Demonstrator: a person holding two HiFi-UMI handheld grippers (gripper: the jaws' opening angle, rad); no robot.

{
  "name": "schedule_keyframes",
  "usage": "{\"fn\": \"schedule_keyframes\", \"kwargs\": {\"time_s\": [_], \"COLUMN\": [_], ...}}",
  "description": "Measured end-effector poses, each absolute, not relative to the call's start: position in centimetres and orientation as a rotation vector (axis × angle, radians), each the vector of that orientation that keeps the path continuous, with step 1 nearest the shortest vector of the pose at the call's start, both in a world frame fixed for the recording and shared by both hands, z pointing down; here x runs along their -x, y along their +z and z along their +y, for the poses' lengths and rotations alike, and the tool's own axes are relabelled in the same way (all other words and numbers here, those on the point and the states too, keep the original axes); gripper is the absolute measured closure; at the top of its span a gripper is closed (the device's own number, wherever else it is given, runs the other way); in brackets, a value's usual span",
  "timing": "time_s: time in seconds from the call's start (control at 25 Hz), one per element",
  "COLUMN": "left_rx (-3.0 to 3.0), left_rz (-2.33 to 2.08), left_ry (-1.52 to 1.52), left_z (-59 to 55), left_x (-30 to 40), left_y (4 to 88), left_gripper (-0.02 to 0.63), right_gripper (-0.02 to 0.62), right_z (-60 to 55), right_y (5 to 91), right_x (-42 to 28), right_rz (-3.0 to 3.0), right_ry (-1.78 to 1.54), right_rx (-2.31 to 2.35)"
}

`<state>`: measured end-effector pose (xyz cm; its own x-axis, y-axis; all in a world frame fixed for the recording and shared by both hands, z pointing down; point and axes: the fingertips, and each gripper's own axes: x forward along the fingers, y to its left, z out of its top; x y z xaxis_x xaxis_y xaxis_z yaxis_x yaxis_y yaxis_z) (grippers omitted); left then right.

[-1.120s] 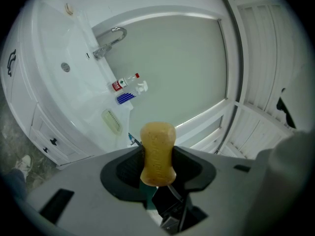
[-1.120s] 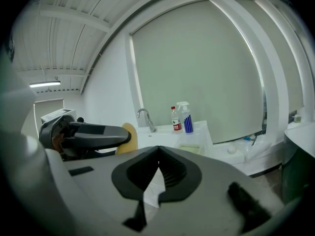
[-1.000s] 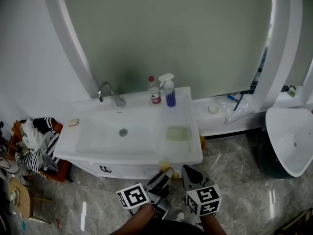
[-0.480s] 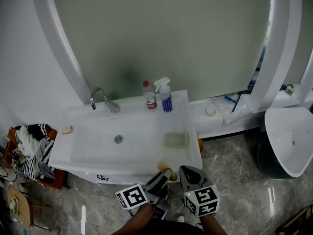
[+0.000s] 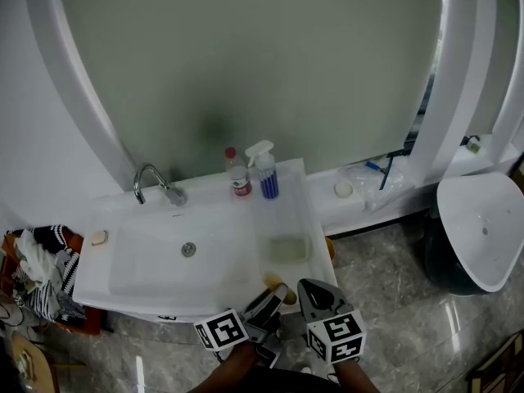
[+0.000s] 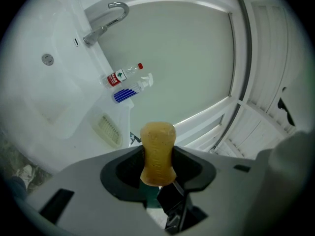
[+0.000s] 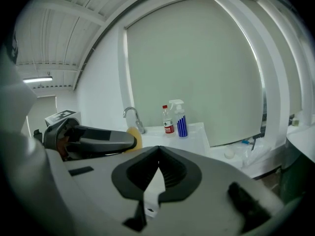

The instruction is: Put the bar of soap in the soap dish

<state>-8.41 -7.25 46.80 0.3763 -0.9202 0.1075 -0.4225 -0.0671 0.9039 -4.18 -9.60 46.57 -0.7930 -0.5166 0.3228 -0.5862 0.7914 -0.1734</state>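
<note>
The bar of soap (image 6: pixel 157 141) is pinched upright between the jaws of the left gripper (image 6: pixel 157 170). It is held over the washbasin's (image 5: pixel 123 289) front rim, near the soap dish (image 5: pixel 286 249) on the basin's right ledge. Open ledge is left around the dish; a bottle (image 5: pixel 237 174) and spray bottle (image 5: pixel 264 170) are kept at the basin's back rim. The right gripper (image 7: pixel 156 167) is pressed together on nothing, off the basin's front. The dish's ribs are shown only in the left gripper view. Since a second ago, the basin has been brought nearer under the grippers.
</note>
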Motion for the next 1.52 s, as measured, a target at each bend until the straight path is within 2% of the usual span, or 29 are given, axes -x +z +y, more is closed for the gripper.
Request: {"fn": "schedule_keyframes", "kwargs": {"time_s": [0.56, 1.52], "left_rx": [-1.708, -2.015], "left_rz": [-1.194, -1.190], "left_ry": [-0.551, 0.046], "left_z": [-11.7, -17.7], "left_x": [11.9, 13.5], "left_y": [48.0, 50.4], "left_gripper": [0.423, 0.423], "right_gripper": [0.584, 0.584], "right_z": [-13.9, -19.4], "right_y": [47.4, 48.4], "right_x": [7.9, 10.0], "right_rz": [-2.688, -2.622], "right_ry": [0.399, 0.449], "right_rx": [-0.873, -0.979]}}
